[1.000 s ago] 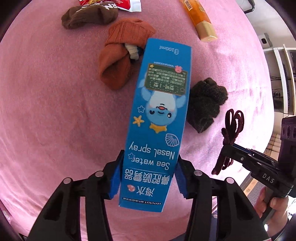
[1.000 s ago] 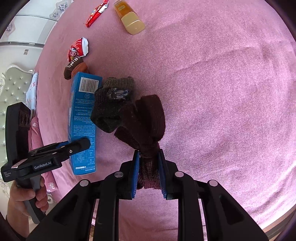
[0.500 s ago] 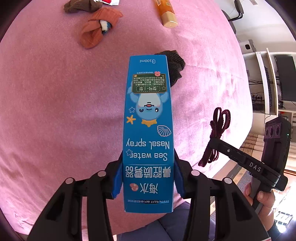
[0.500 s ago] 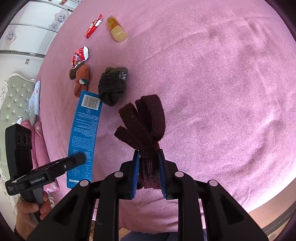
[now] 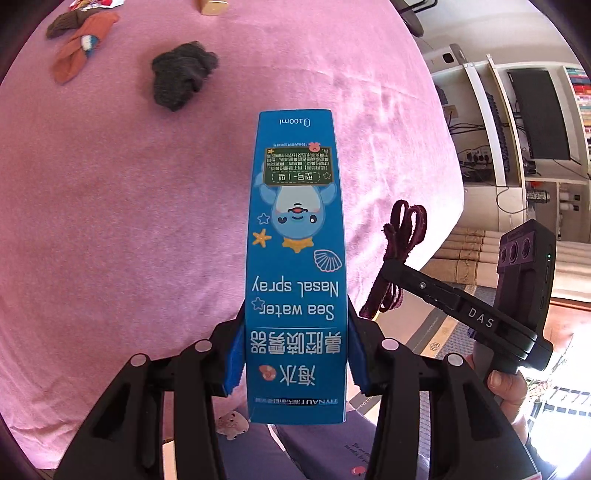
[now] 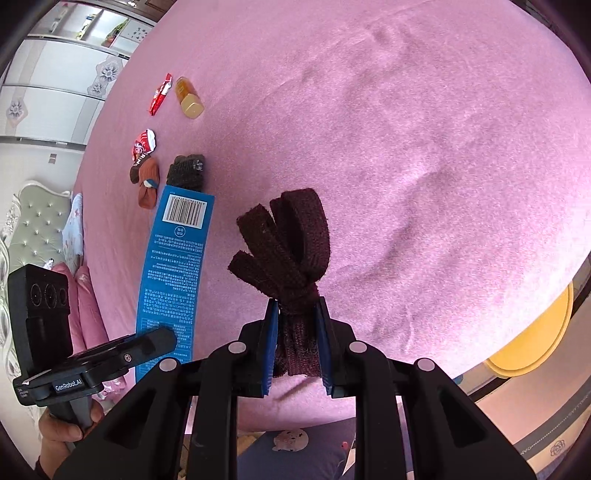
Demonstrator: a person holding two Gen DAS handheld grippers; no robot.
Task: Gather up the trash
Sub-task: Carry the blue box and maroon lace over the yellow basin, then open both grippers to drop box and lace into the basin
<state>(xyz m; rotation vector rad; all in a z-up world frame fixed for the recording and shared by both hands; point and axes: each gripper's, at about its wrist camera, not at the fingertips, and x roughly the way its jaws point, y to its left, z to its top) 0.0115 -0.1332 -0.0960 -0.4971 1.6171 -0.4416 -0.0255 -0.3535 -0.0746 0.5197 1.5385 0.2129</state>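
Note:
My left gripper is shut on a tall blue nasal spray box and holds it lifted above the pink bed cover. The box also shows in the right wrist view, where the left gripper clamps its lower end. My right gripper is shut on a knotted maroon knit sock, held above the cover near the bed's front edge. In the left wrist view that sock hangs from the right gripper to the right of the box.
On the cover lie a dark grey sock, an orange sock, a brown sock, red snack wrappers and an orange tube. A yellow round object sits below the bed edge at right. Shelves stand beyond.
Both grippers have pulled back toward the bed's front edge and risen, carrying the box and the maroon sock. The socks and wrappers on the cover now sit farther away.

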